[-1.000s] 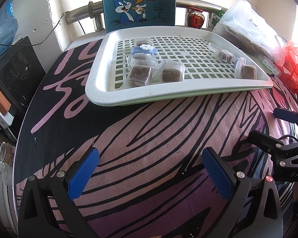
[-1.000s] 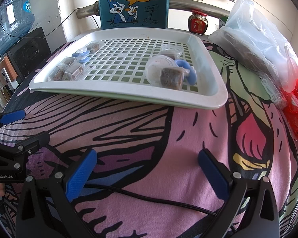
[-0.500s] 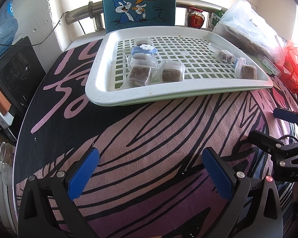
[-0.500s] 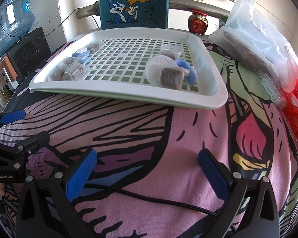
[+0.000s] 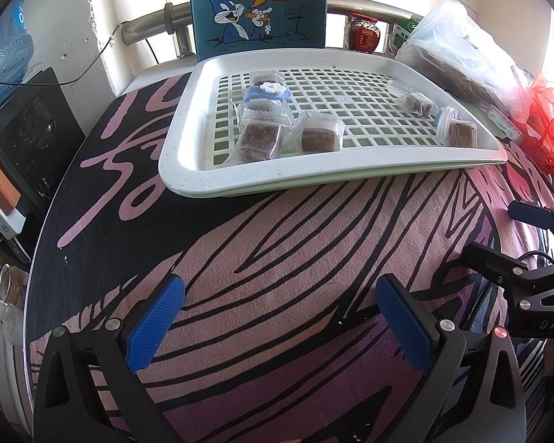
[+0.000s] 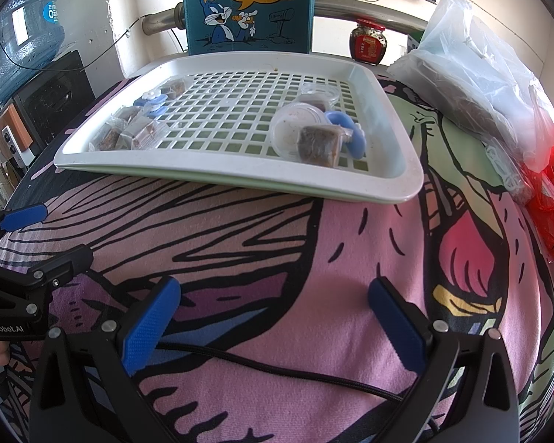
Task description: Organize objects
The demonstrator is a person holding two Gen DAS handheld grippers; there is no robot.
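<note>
wrapped brown blocks (image 5: 255,142) beyond gripper (image 5: 280,297)

One tray (image 5: 188,170), two blue lids (image 6: 347,136)

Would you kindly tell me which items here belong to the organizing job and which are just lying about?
Job: white slotted plastic tray; wrapped brown blocks; blue plastic lid.

Lying about: red-capped glass jar; clear plastic bag; cartoon rabbit board.
</note>
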